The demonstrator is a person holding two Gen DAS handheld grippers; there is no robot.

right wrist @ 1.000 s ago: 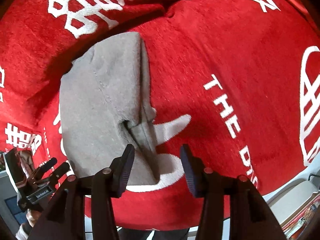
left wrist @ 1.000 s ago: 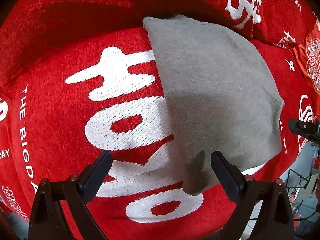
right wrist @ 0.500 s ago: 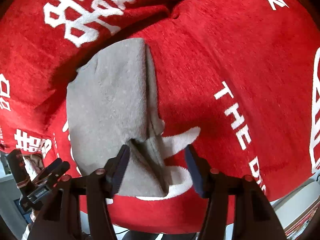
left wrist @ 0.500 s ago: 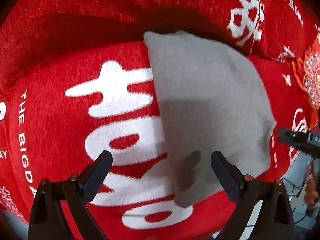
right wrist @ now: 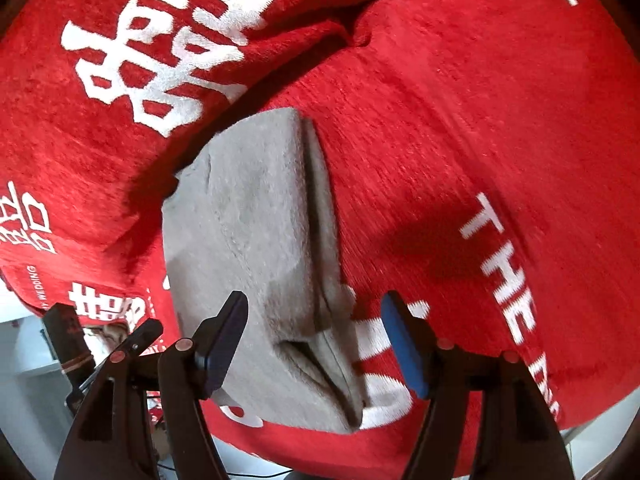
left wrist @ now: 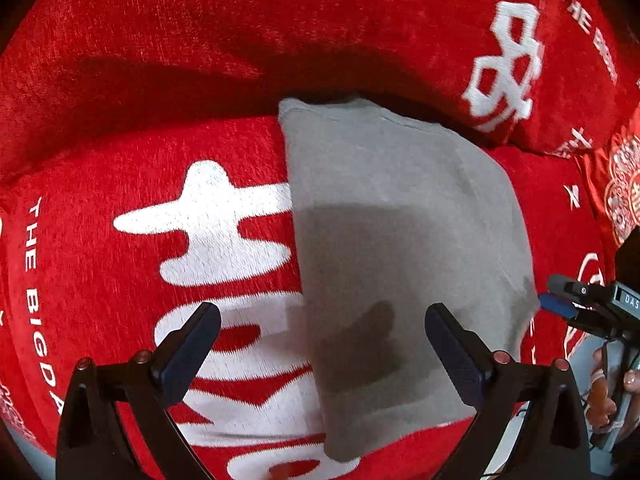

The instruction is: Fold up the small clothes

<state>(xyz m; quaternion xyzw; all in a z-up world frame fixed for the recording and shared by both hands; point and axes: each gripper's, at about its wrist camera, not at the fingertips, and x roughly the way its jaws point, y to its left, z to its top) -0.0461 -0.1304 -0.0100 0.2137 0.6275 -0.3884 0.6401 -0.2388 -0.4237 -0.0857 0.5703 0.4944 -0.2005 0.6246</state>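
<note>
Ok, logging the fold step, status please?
Left gripper open, empty. Right gripper open over grey garment. Garment folded on red blanket. Nothing in the way.

The folded grey fleece garment (left wrist: pixel 400 248) lies on the red chenille sofa seat cover with white lettering (left wrist: pixel 132 208), its far edge against the red back cushion (left wrist: pixel 240 32); the folded layers stack along its right side (right wrist: pixel 316 216)
</note>
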